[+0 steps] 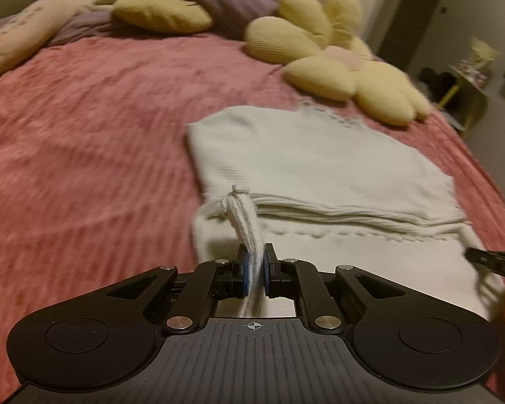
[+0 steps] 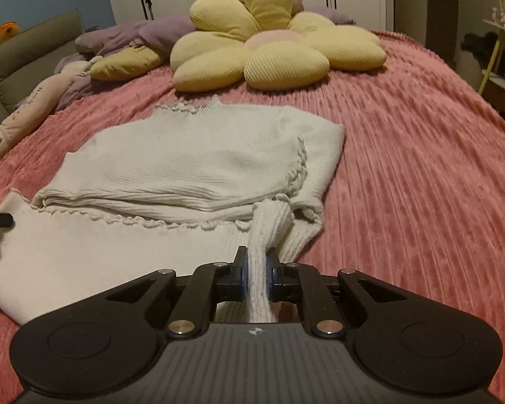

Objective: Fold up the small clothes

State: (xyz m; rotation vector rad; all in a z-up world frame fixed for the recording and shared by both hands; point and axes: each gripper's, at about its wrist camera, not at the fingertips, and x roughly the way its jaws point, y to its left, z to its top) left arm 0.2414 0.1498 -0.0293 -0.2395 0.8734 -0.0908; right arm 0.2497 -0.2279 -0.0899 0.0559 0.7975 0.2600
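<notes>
Left wrist view: left hand-held gripper (image 1: 255,271) clenched on the sweater's (image 1: 320,165) near left hem; right hand-held gripper (image 2: 256,274) likewise on the right. Sweater extends ahead on the bed (image 2: 421,168), hem line crosswise between them.

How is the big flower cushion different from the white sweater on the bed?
The flower cushion is yellow with a pink middle; the white sweater is one pale colour. The cushion is puffy, with rounded petals; the sweater lies flat and partly folded. Nothing touches the cushion, while the left gripper and right gripper each pinch a piece of the sweater. Both rest on the pink bedspread.
</notes>
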